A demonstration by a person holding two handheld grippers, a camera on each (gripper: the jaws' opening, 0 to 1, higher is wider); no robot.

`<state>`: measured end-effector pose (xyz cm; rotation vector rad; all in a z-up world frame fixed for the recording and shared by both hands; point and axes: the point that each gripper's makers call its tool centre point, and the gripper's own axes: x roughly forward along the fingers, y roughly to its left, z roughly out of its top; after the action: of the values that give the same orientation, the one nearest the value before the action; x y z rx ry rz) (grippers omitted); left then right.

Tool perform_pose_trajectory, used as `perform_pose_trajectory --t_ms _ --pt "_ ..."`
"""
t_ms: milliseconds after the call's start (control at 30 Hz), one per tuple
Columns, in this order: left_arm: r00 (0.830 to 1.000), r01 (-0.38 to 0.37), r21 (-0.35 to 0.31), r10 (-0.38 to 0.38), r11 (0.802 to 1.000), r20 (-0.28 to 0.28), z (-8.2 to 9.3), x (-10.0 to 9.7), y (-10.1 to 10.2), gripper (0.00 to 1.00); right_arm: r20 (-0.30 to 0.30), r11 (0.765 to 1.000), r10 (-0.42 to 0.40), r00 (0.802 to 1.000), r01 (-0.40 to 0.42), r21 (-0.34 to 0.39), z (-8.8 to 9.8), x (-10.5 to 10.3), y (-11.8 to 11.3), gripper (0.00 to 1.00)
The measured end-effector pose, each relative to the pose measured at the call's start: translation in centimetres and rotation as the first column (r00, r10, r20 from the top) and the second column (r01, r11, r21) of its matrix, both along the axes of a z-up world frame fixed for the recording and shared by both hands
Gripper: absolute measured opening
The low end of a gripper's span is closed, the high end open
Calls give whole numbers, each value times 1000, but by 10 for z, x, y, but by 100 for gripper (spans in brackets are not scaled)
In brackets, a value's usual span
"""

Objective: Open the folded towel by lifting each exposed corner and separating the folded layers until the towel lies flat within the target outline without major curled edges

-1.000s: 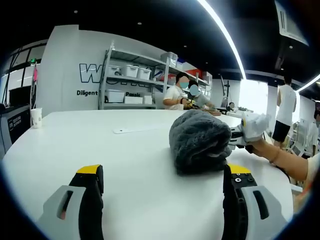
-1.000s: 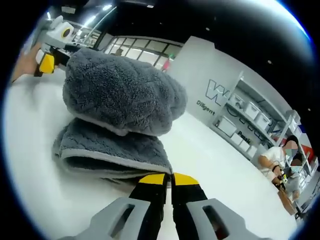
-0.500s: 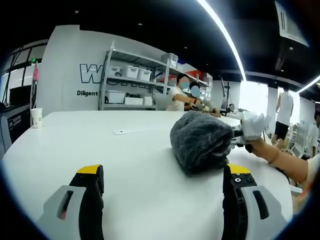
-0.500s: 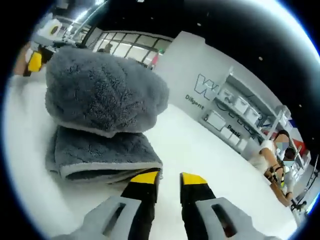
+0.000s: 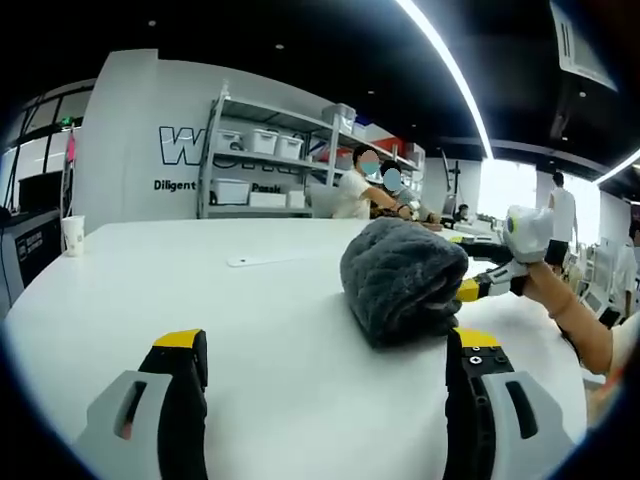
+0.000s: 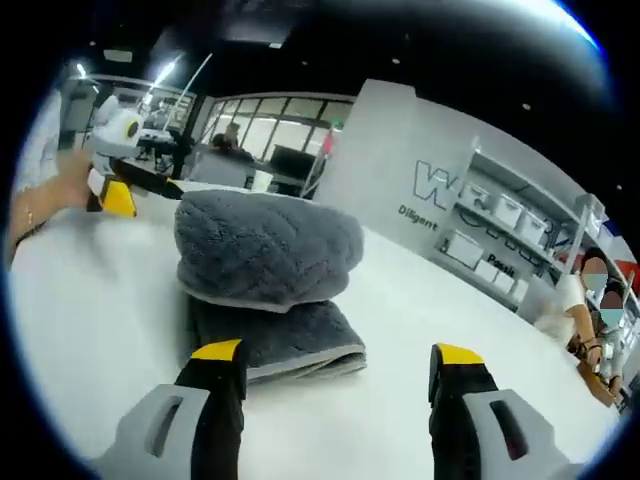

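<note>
The folded, plush dark grey towel (image 5: 403, 280) is lying in a thick bundle on the white round surface (image 5: 150, 290), its upper layer bulging over the flatter lower fold (image 6: 285, 340). In the left gripper view, the left tool (image 5: 325, 375) is hovering low over the surface with its yellow-tipped jaws spread wide, short of the towel and gripping nothing. In the right gripper view, the right tool (image 6: 340, 375) is likewise standing wide apart and empty, its left jaw tip just in front of the towel's lower fold. A white paper cup (image 5: 73, 235) is sitting near the surface's far edge.
</note>
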<state>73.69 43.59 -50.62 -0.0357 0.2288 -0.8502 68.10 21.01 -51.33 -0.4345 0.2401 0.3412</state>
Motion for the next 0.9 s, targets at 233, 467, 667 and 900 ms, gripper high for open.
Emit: perform_pose_trajectory --t_ms 233,467,667,900 --pt "1000 -2 6 2 1000 1 -1 0 0 98 -28 995 95 995 -95 20 -6 -5 24 97" --pt "1000 1 10 -1 1000 -2 -1 0 0 99 -24 979 199 980 -200 -37 -10 -13 59 91" --pt "1000 -5 7 5 1000 -3 -1 0 2 99 -60 964 226 972 -232 -132 -24 -4 66 79" --pt "1000 -7 -5 7 1000 8 4 1 3 99 -24 967 239 971 -240 -85 -16 8 69 53"
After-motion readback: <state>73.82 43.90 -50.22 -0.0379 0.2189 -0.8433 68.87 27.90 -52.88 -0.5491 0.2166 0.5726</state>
